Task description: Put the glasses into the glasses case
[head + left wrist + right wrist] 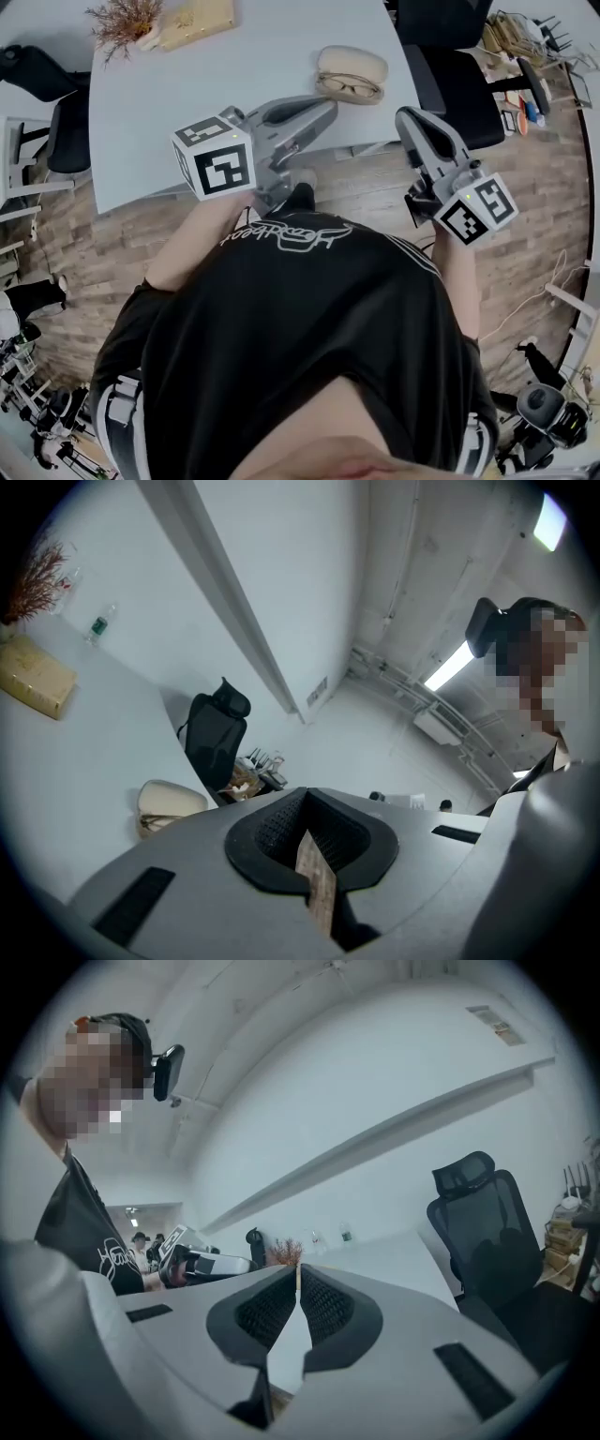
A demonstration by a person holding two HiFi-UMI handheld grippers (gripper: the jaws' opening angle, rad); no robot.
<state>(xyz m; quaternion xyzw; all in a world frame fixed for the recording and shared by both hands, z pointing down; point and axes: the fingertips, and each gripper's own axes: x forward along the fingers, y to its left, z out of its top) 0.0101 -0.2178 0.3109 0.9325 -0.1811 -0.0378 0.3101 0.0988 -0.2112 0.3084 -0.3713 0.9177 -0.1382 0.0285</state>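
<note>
An office room with a wood-plank floor, and a white table (234, 66) in front of the person. From the head view, a dried plant (122, 23) and a tan box (197, 21) sit at the table's far edge. The beige glasses case (352, 64) lies by the right edge, toward the near right corner. The glasses (350, 89) rest against its near side, touching it. I can't tell from here whether the case lid is open. The left gripper (328, 106) hangs over the near edge and the right gripper (405, 114) is just off the near right corner, both short of the glasses.

In the left gripper view the left gripper (305, 794) has its pads pressed together with nothing between them, only a sliver of floor showing below. The case (169, 801) and the glasses (157, 820) lie off to its left on the table, with a black office chair (214, 728) behind.

In the right gripper view the right gripper (298, 1267) is likewise closed on nothing, pointed along the tabletop toward the plant (289, 1251).

I'd reckon the glasses are light, thin-framed and easily bent, with lenses that scratch. The bridge or a temple near the hinge looks the safest place to pinch, gently. The case looks rigid and smooth, so it may slide unless it is steadied.
</note>
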